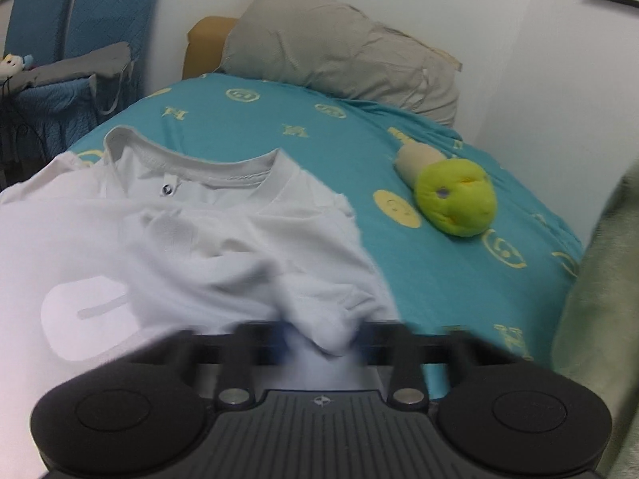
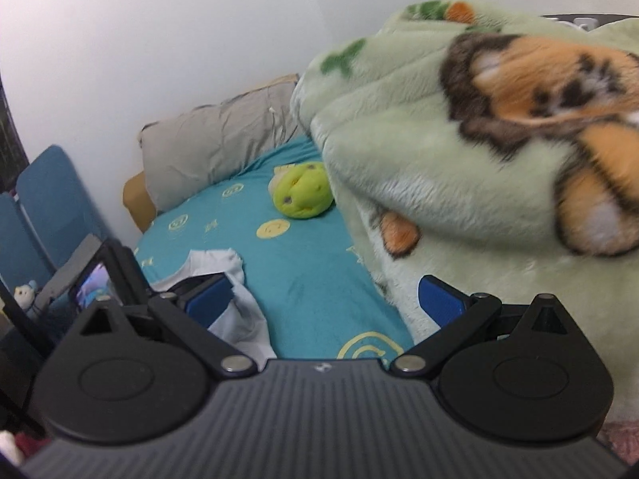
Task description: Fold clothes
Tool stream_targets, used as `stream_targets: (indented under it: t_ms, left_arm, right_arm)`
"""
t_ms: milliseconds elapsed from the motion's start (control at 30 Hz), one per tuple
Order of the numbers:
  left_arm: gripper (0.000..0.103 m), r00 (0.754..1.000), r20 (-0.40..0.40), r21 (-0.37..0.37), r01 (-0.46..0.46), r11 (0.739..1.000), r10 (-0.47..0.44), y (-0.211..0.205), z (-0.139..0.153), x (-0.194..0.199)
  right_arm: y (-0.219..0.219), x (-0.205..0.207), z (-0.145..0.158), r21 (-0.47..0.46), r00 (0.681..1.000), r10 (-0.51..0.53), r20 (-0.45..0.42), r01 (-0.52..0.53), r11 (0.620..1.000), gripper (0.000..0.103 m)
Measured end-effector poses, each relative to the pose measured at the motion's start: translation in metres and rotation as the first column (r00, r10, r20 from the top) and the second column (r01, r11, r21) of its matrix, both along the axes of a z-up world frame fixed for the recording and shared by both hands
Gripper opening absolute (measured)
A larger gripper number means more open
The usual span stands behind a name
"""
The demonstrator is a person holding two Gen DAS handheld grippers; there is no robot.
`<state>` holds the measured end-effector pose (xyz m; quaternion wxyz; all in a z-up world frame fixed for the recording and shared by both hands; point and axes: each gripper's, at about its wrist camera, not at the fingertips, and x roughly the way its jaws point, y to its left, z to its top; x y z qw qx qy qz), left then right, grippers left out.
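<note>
A white T-shirt [image 1: 167,239] lies on the teal bed sheet [image 1: 419,271], collar toward the pillow, with a pale print on its front. My left gripper [image 1: 323,343] is blurred and shut on a bunched fold of the shirt at its right side. In the right wrist view a corner of the shirt [image 2: 235,291] lies by my left blue pad. My right gripper [image 2: 323,303] is open and empty, its blue pads [image 2: 439,299] wide apart above the sheet [image 2: 303,275].
A green plush toy [image 1: 455,199] [image 2: 301,193] lies on the sheet near a grey pillow [image 1: 339,52] [image 2: 215,147]. A fluffy green blanket [image 2: 479,183] with a tiger print is piled at the right. Blue chairs [image 1: 80,28] stand left of the bed.
</note>
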<state>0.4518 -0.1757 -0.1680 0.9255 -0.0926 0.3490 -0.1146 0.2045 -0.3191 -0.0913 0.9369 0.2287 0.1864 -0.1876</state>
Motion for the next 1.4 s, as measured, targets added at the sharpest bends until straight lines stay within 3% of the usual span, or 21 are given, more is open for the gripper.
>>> stream_targets:
  t_ms: [267, 367, 433, 467, 533, 600, 700, 800, 900, 967, 1033, 1100, 1167, 1267, 1367, 1400]
  left_arm:
    - [0.009, 0.998, 0.054, -0.151, 0.048, 0.987, -0.04, 0.074, 0.039, -0.064]
    - [0.009, 0.997, -0.075, -0.144, -0.011, 0.99, 0.0, 0.104, 0.028, -0.08]
    - [0.01, 0.991, -0.134, -0.073, -0.004, 0.997, -0.006, 0.113, 0.016, -0.083]
    - [0.014, 0.989, -0.151, -0.041, 0.002, 0.999, -0.008, 0.118, 0.012, -0.083]
    - [0.026, 0.987, -0.159, -0.067, -0.004, 0.998, -0.007, 0.133, 0.011, -0.085]
    - [0.054, 0.987, -0.158, -0.133, -0.021, 0.991, 0.0, 0.149, 0.014, -0.082]
    - [0.081, 0.993, -0.116, -0.203, -0.049, 0.978, 0.026, 0.165, 0.022, -0.071]
    - [0.084, 0.996, -0.076, -0.176, -0.068, 0.982, 0.056, 0.163, 0.029, -0.045]
    - [0.084, 0.998, -0.043, -0.102, -0.06, 0.993, 0.056, 0.142, 0.027, -0.014]
    - [0.078, 0.998, -0.045, -0.062, -0.057, 0.996, 0.054, 0.13, 0.021, 0.002]
    - [0.057, 0.997, -0.064, -0.036, -0.053, 0.998, 0.05, 0.12, 0.013, 0.017]
    - [0.006, 0.997, -0.069, -0.035, -0.026, 0.999, 0.024, 0.109, 0.012, 0.026]
    - [0.005, 0.999, -0.05, -0.023, -0.01, 1.0, 0.009, 0.098, 0.016, 0.033]
    - [0.005, 0.999, 0.044, -0.044, -0.004, 0.999, 0.006, 0.098, 0.043, 0.043]
    - [0.005, 0.996, 0.071, -0.048, -0.053, 0.997, 0.056, 0.098, 0.06, 0.065]
    - [0.005, 0.995, 0.069, -0.018, -0.071, 0.997, 0.072, 0.096, 0.058, 0.073]
  right_arm:
    - [0.002, 0.0, -0.001, 0.013, 1.0, -0.008, 0.007, 0.007, 1.0, 0.103]
    - [0.004, -0.005, 0.003, 0.009, 1.0, -0.019, 0.015, 0.019, 1.0, 0.103]
    - [0.005, -0.006, 0.004, 0.013, 1.0, -0.02, 0.011, 0.02, 1.0, 0.103]
    - [0.005, -0.006, 0.004, 0.015, 1.0, -0.018, 0.009, 0.018, 1.0, 0.103]
    - [0.006, -0.006, 0.004, 0.019, 1.0, -0.014, 0.006, 0.014, 1.0, 0.103]
    - [0.007, -0.006, 0.004, 0.023, 1.0, -0.011, 0.002, 0.011, 1.0, 0.103]
    - [0.008, -0.006, 0.003, 0.03, 1.0, -0.005, -0.004, 0.005, 1.0, 0.103]
    - [0.009, -0.005, 0.003, 0.036, 1.0, 0.001, -0.009, 0.0, 0.999, 0.103]
    - [0.01, -0.005, 0.002, 0.043, 1.0, 0.007, -0.015, -0.006, 0.999, 0.103]
    - [0.01, 0.0, -0.002, 0.045, 0.999, 0.009, -0.031, -0.008, 0.999, 0.103]
    - [0.009, 0.005, -0.005, 0.049, 0.999, 0.01, -0.044, -0.008, 0.999, 0.103]
    - [0.007, 0.007, -0.007, 0.055, 0.999, 0.01, -0.05, -0.007, 0.998, 0.103]
    - [0.006, 0.008, -0.009, 0.065, 0.999, 0.008, -0.05, -0.005, 0.998, 0.103]
    - [0.005, 0.008, -0.01, 0.08, 0.999, 0.007, -0.049, -0.003, 0.997, 0.103]
    - [0.006, 0.008, -0.01, 0.084, 0.999, 0.013, -0.048, -0.009, 0.996, 0.103]
    - [0.006, 0.008, -0.011, 0.083, 0.999, 0.014, -0.05, -0.009, 0.997, 0.103]
